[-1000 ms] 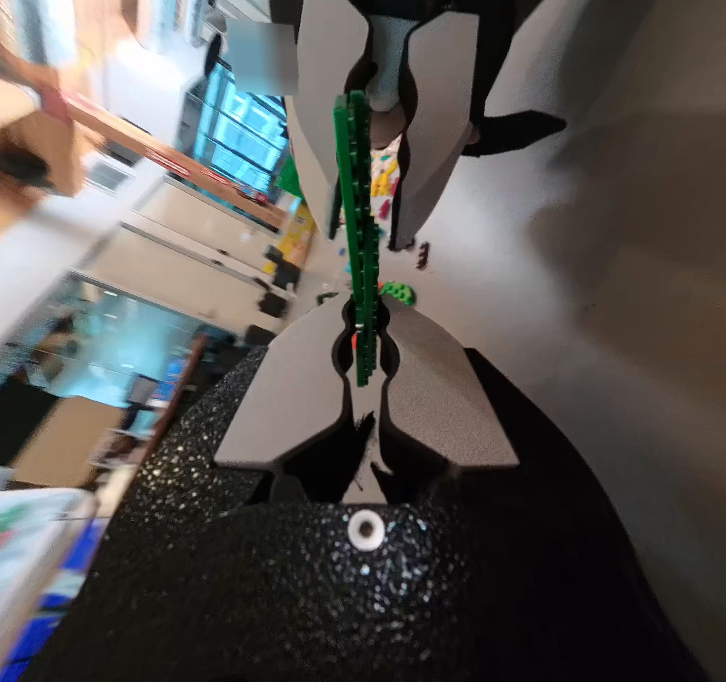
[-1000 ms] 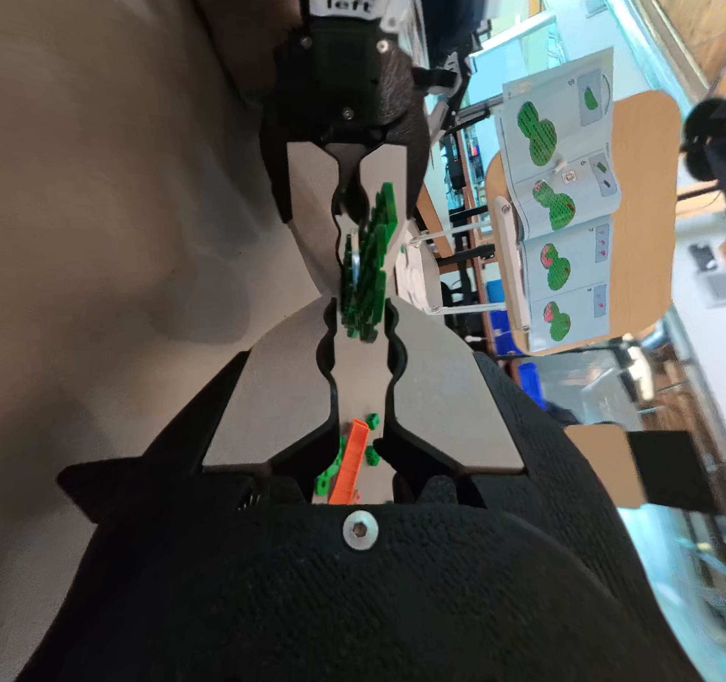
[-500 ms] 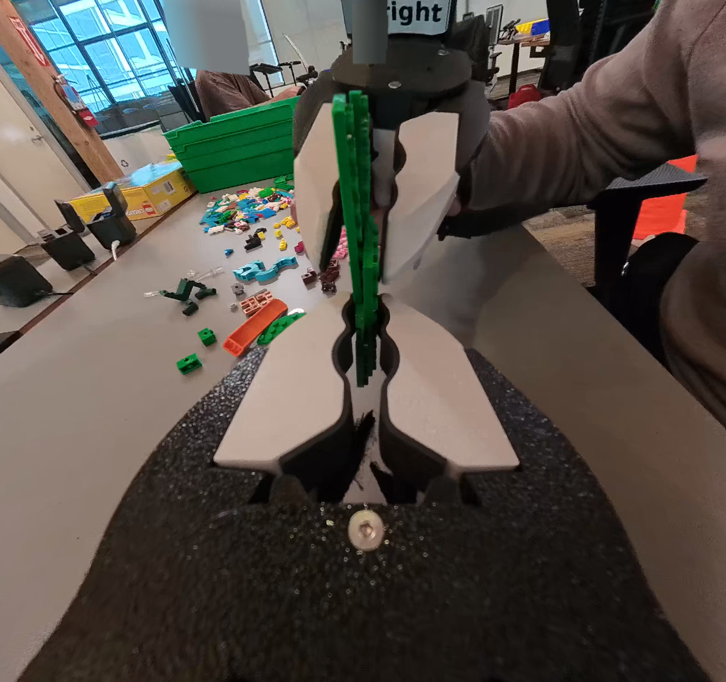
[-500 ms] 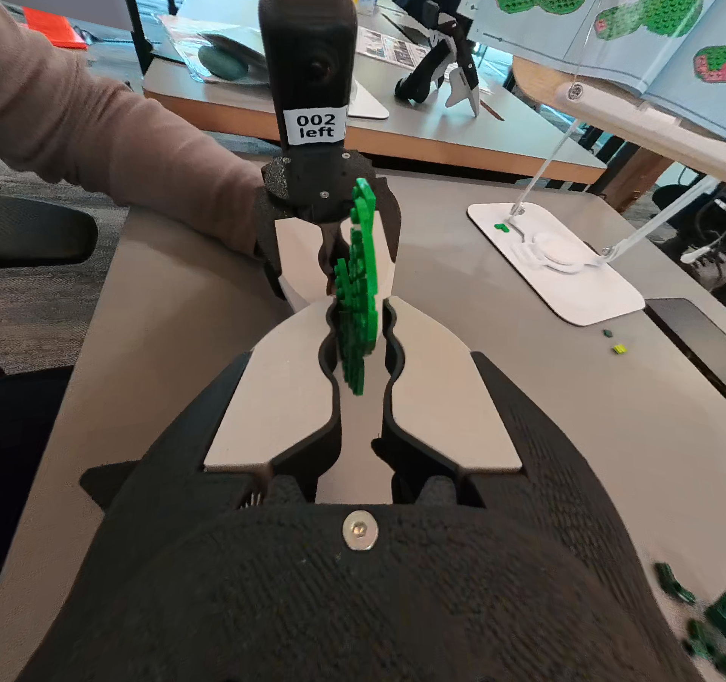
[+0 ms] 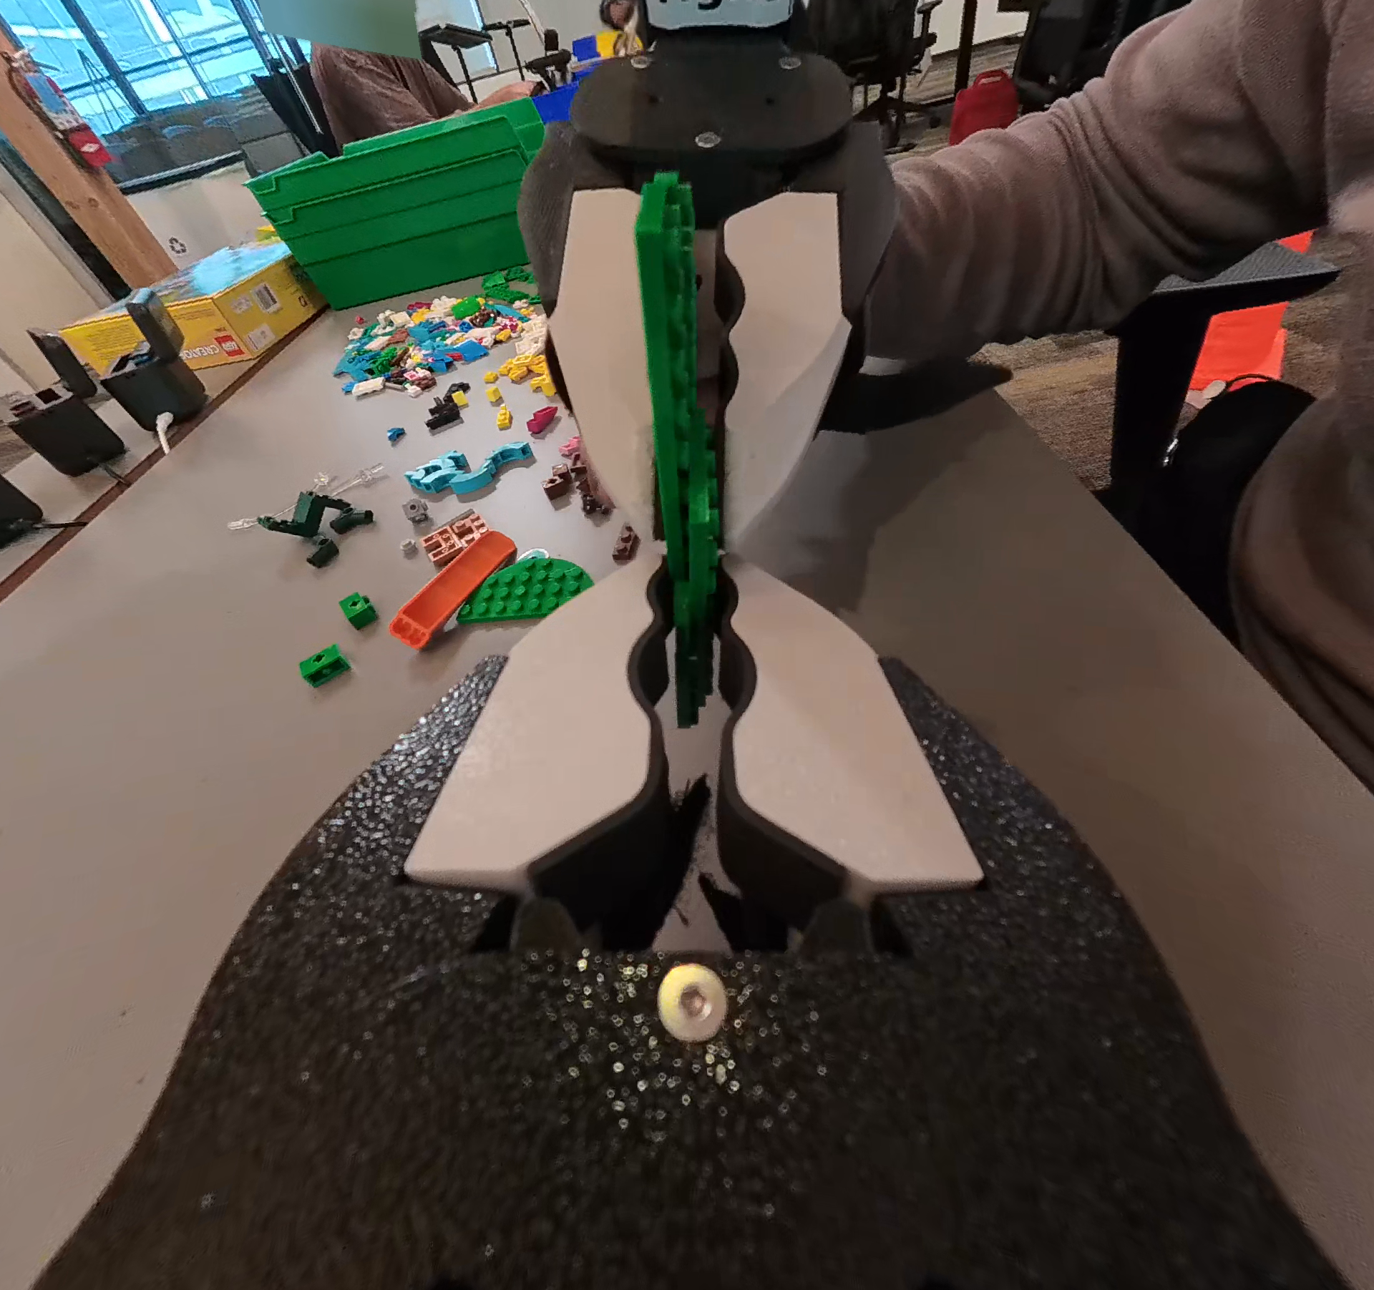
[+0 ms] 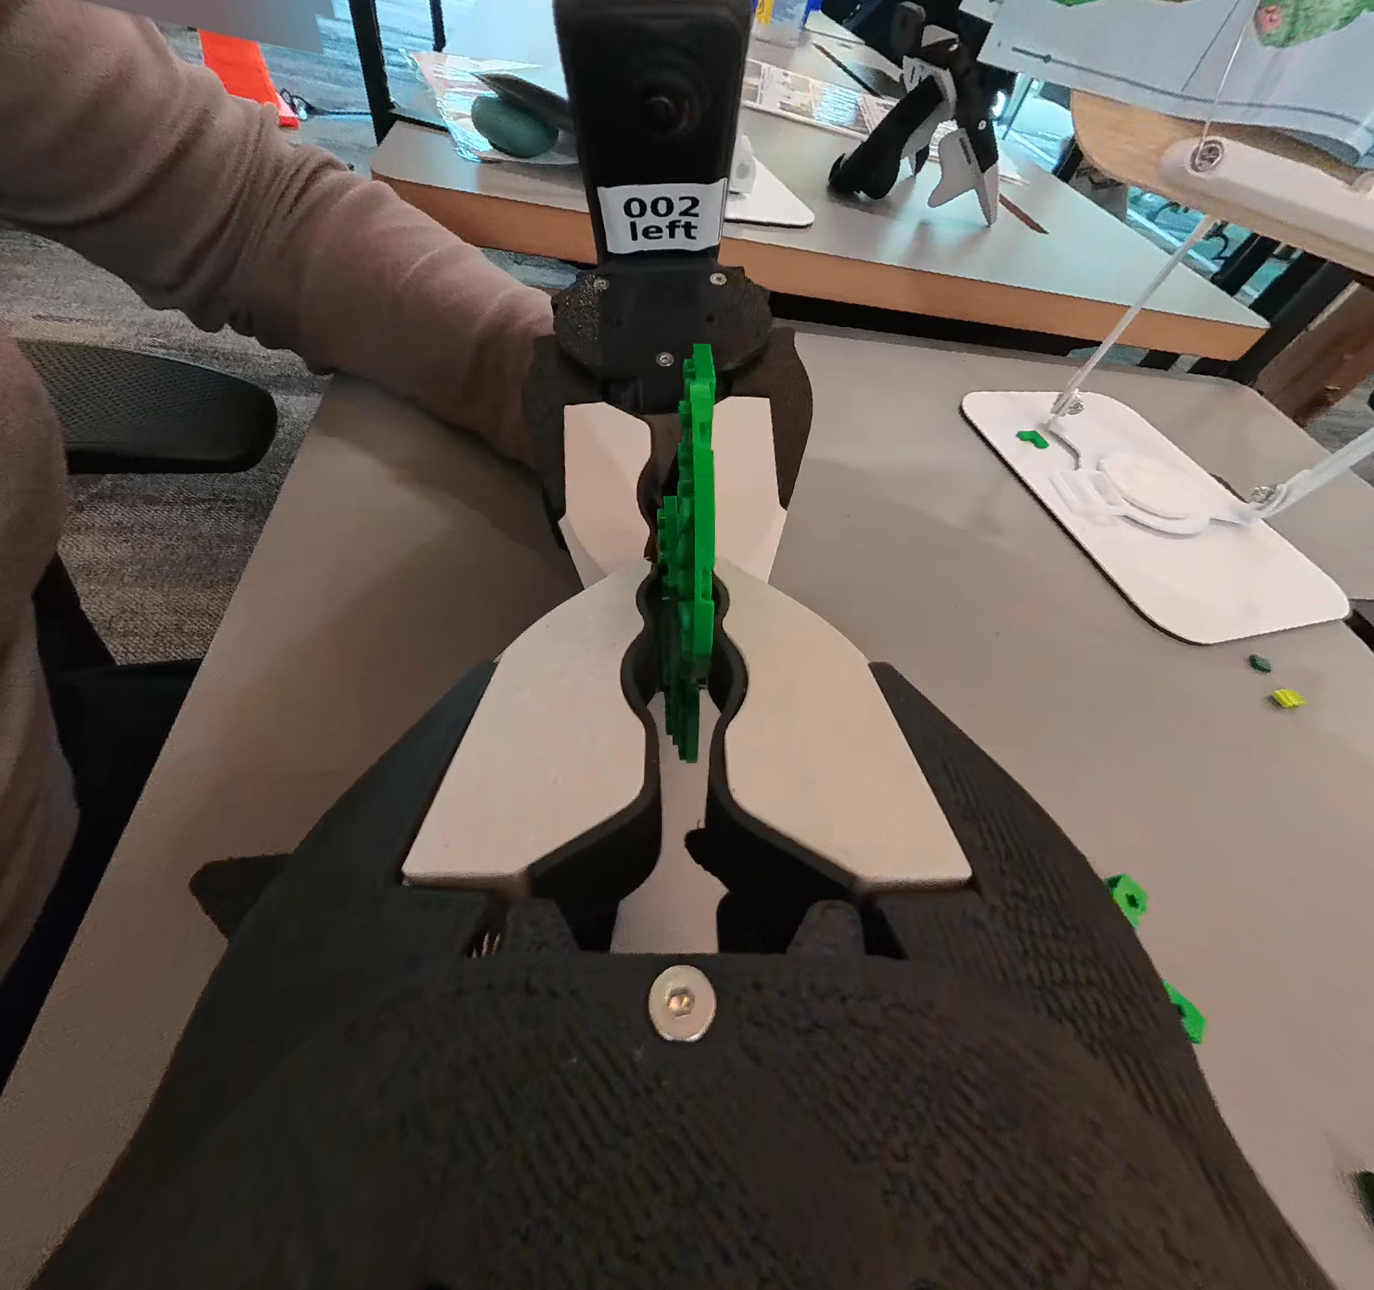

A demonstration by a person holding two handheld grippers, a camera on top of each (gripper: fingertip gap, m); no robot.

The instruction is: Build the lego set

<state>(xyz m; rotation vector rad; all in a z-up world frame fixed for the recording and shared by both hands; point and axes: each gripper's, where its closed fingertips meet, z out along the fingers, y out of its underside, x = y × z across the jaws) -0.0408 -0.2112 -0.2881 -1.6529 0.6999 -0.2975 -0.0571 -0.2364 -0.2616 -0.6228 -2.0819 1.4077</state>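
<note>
Standing edge-on, the green plate assembly [image 5: 680,437] is clamped between left tool [image 5: 688,585] and right tool [image 6: 680,589].

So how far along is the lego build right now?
Early. Done: green plates stacked into one assembly. In hand: left gripper and right gripper both clamp it edge-on above the table. Left: the loose brick pile, orange piece and green half-round plate.
</note>
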